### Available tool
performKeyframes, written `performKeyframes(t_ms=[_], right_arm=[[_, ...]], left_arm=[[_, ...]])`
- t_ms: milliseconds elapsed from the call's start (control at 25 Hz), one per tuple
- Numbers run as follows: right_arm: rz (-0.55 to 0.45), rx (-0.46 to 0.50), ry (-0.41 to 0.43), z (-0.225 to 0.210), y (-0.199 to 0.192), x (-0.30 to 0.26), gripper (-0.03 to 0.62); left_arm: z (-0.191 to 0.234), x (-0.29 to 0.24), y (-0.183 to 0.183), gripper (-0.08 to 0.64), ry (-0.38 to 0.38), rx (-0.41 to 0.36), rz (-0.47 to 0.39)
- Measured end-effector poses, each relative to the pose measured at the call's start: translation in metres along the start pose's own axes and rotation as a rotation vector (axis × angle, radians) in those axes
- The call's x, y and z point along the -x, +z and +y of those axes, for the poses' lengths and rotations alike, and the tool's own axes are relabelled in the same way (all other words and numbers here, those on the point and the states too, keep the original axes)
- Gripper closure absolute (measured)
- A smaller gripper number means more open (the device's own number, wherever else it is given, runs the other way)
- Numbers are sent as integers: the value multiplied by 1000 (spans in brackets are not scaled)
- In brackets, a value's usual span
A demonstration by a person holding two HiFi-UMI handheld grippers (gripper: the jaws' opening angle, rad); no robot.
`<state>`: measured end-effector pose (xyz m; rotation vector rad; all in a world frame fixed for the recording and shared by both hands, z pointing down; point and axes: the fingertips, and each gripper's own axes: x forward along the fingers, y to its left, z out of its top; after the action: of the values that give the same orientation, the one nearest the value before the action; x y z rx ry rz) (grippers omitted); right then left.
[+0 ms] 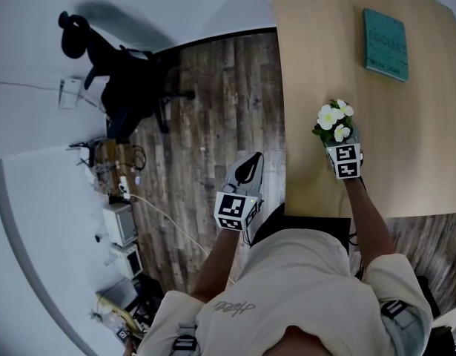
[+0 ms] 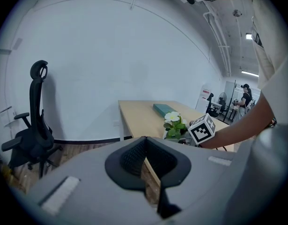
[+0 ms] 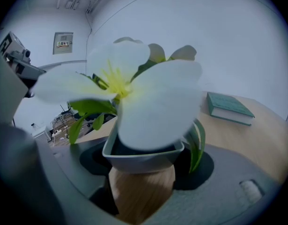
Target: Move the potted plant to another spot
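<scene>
My right claw is spread wide and clamped on the potted plant, the grey pot wedged between both jaws. It is at the near left part of the tabletop, well apart from the teal book. My left claw is closed and empty, above the wooden floor.

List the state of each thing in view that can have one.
potted plant: upright, in bloom, held; whether it rests on the table is unclear.
right gripper: fingers closed on the pot's wooden base.
left gripper: fingers together, nothing held.
book: closed, lying flat on the table.
office chair: unoccupied.
</scene>
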<state>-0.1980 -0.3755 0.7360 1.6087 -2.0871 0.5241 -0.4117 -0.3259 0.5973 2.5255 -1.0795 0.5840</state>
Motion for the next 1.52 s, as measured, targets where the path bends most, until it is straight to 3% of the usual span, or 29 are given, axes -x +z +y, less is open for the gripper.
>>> performKeyframes(t_ms=[480, 680, 1160, 1360, 1520], right_arm=[[-15, 35, 15, 3, 4, -2, 244], [-28, 87, 0, -1, -1, 3, 189], [39, 73, 18, 0, -39, 65, 189], [35, 18, 31, -4, -42, 96, 236], [11, 36, 56, -8, -34, 129, 298]], left_arm=[[-12, -11, 1, 541, -28, -4, -3], [-15, -12, 3, 541, -38, -18, -3], [-43, -34, 16, 541, -96, -24, -42], [-62, -39, 13, 541, -117, -15, -42], [-80, -41, 18, 541, -114, -9, -58]])
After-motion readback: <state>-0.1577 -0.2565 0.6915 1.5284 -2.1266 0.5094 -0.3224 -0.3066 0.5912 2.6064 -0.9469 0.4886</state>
